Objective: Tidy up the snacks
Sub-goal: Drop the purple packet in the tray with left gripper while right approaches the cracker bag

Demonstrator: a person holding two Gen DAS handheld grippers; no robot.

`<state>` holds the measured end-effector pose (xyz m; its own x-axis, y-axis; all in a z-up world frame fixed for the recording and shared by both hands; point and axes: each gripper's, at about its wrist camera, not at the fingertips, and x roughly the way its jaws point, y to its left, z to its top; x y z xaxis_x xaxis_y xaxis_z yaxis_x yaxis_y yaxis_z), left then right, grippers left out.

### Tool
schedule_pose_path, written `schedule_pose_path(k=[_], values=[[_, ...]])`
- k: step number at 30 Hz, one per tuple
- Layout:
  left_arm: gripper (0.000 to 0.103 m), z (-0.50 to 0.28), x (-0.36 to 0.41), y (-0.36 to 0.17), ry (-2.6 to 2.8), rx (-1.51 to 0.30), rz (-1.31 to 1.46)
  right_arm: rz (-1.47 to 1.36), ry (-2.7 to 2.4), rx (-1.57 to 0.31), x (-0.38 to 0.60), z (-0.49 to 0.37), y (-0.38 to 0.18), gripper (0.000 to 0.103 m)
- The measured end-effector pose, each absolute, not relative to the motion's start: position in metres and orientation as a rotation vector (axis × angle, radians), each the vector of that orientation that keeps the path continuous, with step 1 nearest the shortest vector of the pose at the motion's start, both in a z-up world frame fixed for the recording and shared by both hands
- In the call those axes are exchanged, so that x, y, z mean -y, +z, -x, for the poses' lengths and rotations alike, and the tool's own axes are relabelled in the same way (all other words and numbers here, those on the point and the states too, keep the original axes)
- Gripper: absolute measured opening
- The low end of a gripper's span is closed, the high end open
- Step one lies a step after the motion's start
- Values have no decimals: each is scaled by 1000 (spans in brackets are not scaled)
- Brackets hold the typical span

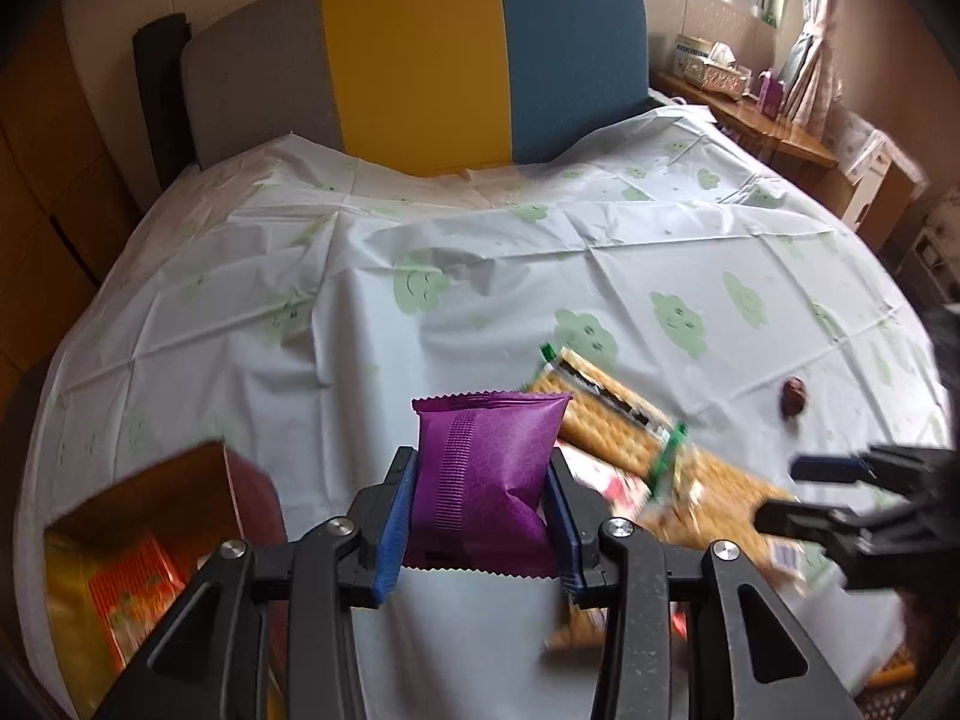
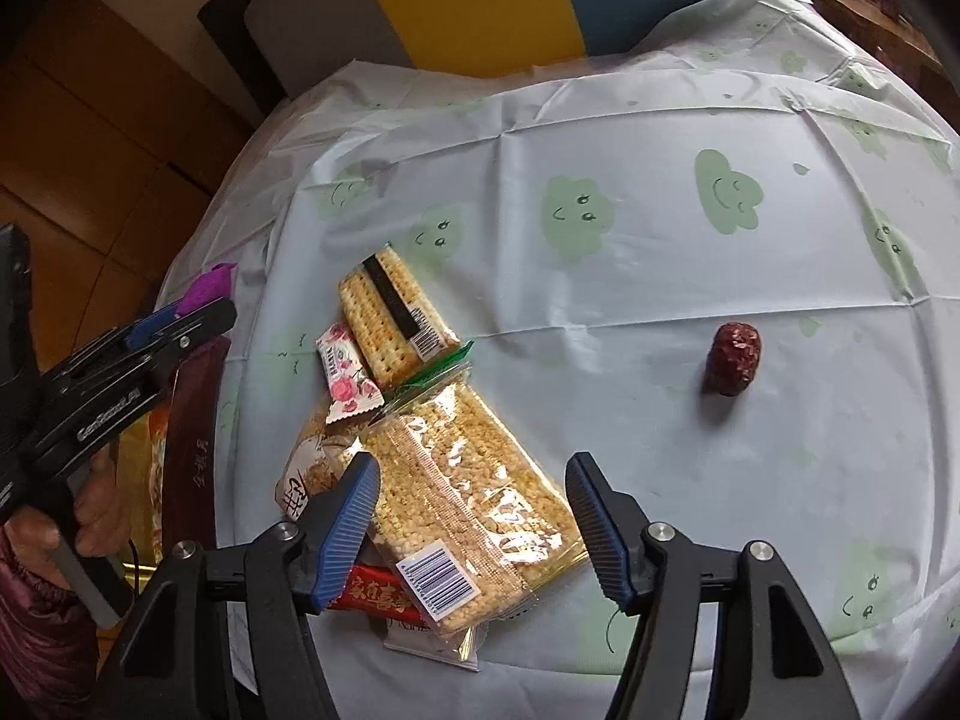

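Purple snack pouch [image 1: 489, 474]: pinched at mid-body between the left gripper's [image 1: 480, 525] fingers, lifted above the bed's sheet [image 1: 540, 276]; looks light, puffy, slippery, crushable.
Puffed-rice bar pack [image 2: 474, 498]: flat on the sheet beneath the right gripper [image 2: 474, 531], fingers wide and empty; brittle, best taken across its long edges.
Box [image 1: 138, 516]: lower left, snacks inside.

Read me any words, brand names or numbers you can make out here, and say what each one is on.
"GenRobot.AI", partly blurred: side of the left gripper.
Red wrapper: Chinese characters, cut off.
Maroon packet: faint characters, unreadable.
Barcode digits on the rice-crisp pack and cracker pack: too small.
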<state>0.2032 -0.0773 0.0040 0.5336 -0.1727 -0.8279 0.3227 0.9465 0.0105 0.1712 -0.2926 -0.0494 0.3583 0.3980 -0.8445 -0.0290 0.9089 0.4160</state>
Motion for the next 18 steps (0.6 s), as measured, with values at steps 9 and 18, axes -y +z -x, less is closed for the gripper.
schedule_pose_path(k=[9, 18], values=[[41, -133, 41, 18, -340, -918, -74, -166, 304, -1189, 269, -173, -61, 86], [41, -101, 2, 16, -308, -918, 5, -157, 356, -1140, 264, -171, -52, 86]])
